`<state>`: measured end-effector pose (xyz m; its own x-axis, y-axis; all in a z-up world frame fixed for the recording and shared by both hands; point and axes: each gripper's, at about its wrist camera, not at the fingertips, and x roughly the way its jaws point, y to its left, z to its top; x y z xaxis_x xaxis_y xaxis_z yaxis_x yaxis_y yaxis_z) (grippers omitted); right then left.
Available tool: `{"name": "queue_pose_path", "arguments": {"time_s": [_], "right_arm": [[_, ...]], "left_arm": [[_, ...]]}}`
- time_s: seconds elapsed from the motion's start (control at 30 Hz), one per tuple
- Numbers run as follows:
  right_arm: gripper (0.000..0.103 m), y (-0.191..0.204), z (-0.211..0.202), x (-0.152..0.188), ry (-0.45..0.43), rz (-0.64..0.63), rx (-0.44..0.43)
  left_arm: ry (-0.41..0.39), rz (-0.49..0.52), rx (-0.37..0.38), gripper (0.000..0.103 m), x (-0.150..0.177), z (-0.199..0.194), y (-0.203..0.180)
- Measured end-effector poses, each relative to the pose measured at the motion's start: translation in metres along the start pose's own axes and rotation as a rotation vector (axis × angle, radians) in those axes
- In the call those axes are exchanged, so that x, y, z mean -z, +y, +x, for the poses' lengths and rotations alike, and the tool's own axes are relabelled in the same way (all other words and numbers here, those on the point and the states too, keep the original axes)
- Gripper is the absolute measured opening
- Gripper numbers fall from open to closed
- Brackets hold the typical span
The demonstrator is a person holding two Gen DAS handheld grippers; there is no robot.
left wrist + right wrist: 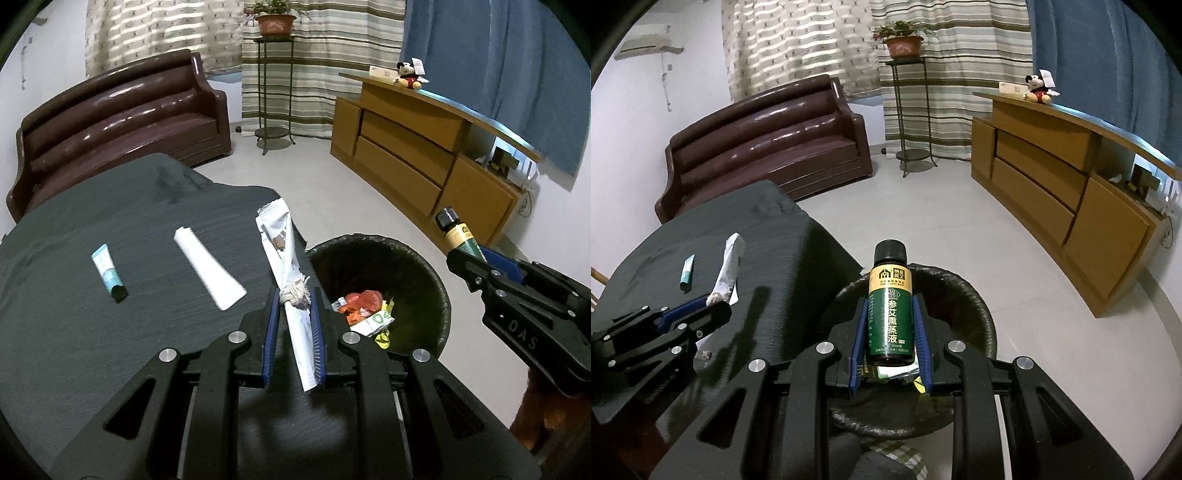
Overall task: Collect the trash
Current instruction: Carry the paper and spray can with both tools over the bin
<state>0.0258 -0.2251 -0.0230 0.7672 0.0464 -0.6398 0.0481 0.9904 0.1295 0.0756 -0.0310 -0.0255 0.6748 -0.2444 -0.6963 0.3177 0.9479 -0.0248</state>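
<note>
My left gripper (293,299) is shut on a long white wrapper (282,254) with a knotted string around it, above the dark table's (110,332) right edge. My right gripper (890,306) is shut on a green bottle (889,310) with a black cap, held over the black trash bin (975,306). The bin (436,280) holds red, white and yellow wrappers (364,310). A small teal tube (109,273) and a folded white paper (208,271) lie on the table. The right gripper with the bottle also shows in the left wrist view (461,251), beyond the bin.
A brown leather sofa (110,122) stands behind the table. A wooden cabinet (424,155) with a plush toy (408,75) runs along the right wall. A metal plant stand (275,92) stands by the curtains. Pale floor lies between them.
</note>
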Motion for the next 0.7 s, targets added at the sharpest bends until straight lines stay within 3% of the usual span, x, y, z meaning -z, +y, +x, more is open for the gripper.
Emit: {"name": "queue_pose_path", "arguments": {"time_s": [0.7], "right_arm": [[0.025,-0.021,0.010,0.007,0.017,0.049,0.029]], "left_arm": [[0.020,0.054,-0.002,0.016,-0.010,0.026,-0.028]]}}
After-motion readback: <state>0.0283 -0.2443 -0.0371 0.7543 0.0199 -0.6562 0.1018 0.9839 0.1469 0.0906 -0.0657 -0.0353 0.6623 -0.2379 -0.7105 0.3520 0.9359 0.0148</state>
